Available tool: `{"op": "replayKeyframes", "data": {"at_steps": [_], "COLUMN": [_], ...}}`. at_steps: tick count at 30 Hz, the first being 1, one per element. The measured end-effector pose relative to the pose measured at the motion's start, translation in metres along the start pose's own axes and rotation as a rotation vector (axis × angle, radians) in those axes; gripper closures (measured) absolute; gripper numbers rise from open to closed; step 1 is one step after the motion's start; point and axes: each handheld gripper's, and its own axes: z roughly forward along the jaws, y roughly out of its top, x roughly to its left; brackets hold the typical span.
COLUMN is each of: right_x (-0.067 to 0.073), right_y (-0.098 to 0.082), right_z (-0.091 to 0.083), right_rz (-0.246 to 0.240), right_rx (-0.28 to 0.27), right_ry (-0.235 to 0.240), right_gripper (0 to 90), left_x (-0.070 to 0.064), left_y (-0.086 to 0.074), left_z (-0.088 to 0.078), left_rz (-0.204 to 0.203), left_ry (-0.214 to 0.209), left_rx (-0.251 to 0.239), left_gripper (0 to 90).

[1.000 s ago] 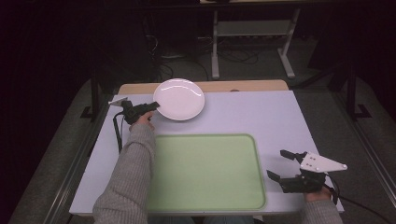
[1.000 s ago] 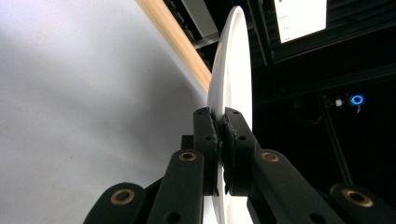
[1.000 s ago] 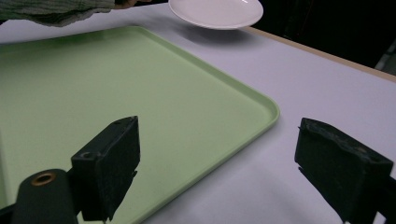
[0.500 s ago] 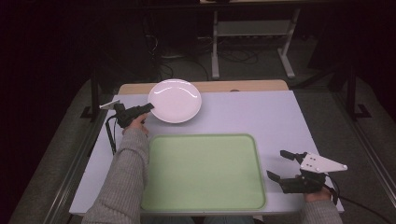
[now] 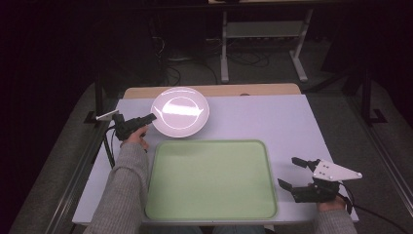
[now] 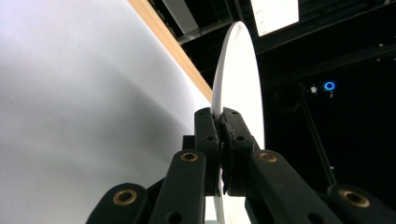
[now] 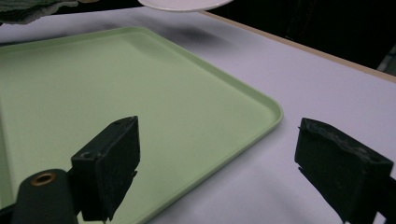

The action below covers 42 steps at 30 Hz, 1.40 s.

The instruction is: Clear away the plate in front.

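**Plate carried toward the tray**

Since a second ago the left gripper [image 5: 152, 117] has drawn the plate [image 5: 180, 111] back and to the left, nearer the tray's [image 5: 243, 195] far edge. Its jaws are clamped on the plate's left rim, as the left gripper view shows up close [image 6: 223, 140]. The grey-sleeved left forearm reaches forward along the tray's left side. The right gripper [image 5: 292, 173] rests low at the table's [image 5: 272, 117] near right corner, jaws spread wide on nothing, facing the tray.
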Motion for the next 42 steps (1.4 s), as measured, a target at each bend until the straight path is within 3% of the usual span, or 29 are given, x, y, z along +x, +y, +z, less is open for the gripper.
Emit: {"op": "replayKeyframes", "data": {"at_steps": [5,9,19,20,32,42], "right_x": [0.0,0.0,0.001,0.001,0.001,0.001], "right_y": [0.0,0.0,0.0,0.0,0.0,0.0], "right_z": [0.0,0.0,0.0,0.0,0.001,0.0], "right_rz": [0.001,0.002,0.005,0.005,0.008,0.011], "right_rx": [0.0,-0.001,-0.002,-0.002,0.0,0.0], "right_ry": [-0.002,-0.003,-0.004,-0.004,-0.007,-0.006], "right_gripper": [13.5,13.4,13.4,13.4,13.4,13.4], "left_x": [-0.002,-0.002,-0.002,-0.002,-0.003,-0.011], "left_y": [-0.008,-0.019,-0.031,-0.033,-0.05,-0.061], "left_z": [-0.003,-0.008,-0.015,-0.015,-0.015,-0.016], "left_rz": [0.005,0.032,0.055,0.067,0.097,0.144], "left_ry": [-0.002,0.006,0.019,0.024,0.043,0.025], "left_rx": [0.023,0.055,0.081,0.102,0.145,0.196], "left_gripper": [87.9,87.7,87.6,87.6,87.4,87.4]}}
